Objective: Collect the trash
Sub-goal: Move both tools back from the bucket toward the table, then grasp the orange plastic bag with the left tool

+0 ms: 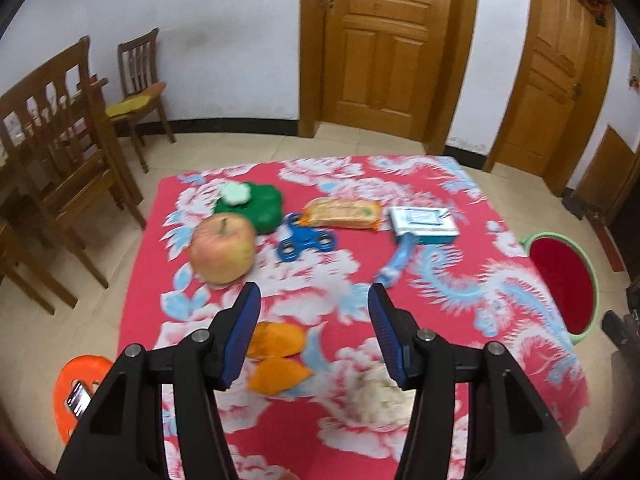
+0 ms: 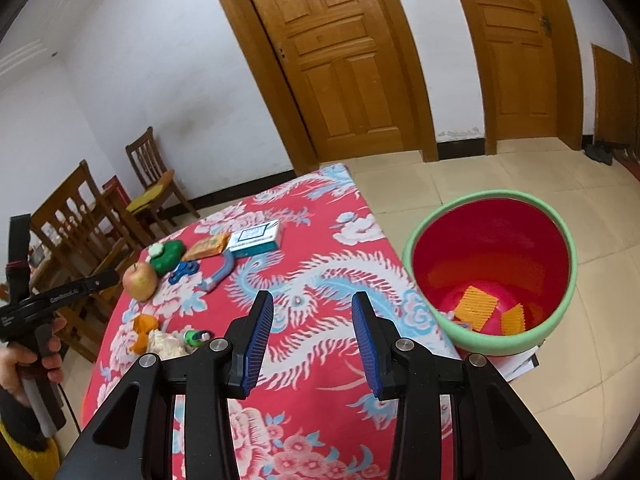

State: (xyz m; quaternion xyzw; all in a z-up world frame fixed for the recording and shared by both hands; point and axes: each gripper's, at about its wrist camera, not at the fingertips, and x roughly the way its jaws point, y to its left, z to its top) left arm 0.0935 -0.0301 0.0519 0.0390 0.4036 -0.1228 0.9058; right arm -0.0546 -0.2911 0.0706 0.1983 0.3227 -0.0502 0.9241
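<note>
Peels [image 1: 276, 356] and tissue [image 1: 378, 396] sit just under left hand-held gripper [image 1: 314, 336], spread, empty; right hand-held gripper [image 2: 313, 346] spread, empty, bin [image 2: 490, 272] right.

- Tablecloth [image 1: 472, 264]: matt printed cloth.
- Bin [image 2: 492, 196]: smooth, glossy plastic.
- Doors [image 1: 384, 40]: varnished wood.
- Apple [image 1: 222, 250]: smooth skin.
- Floor [image 2: 500, 168]: glossy tiles.

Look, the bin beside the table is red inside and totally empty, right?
Not quite. The bin is red inside and beside the table, but it isn't empty: the right wrist view shows orange wrappers lying at its bottom.
</note>
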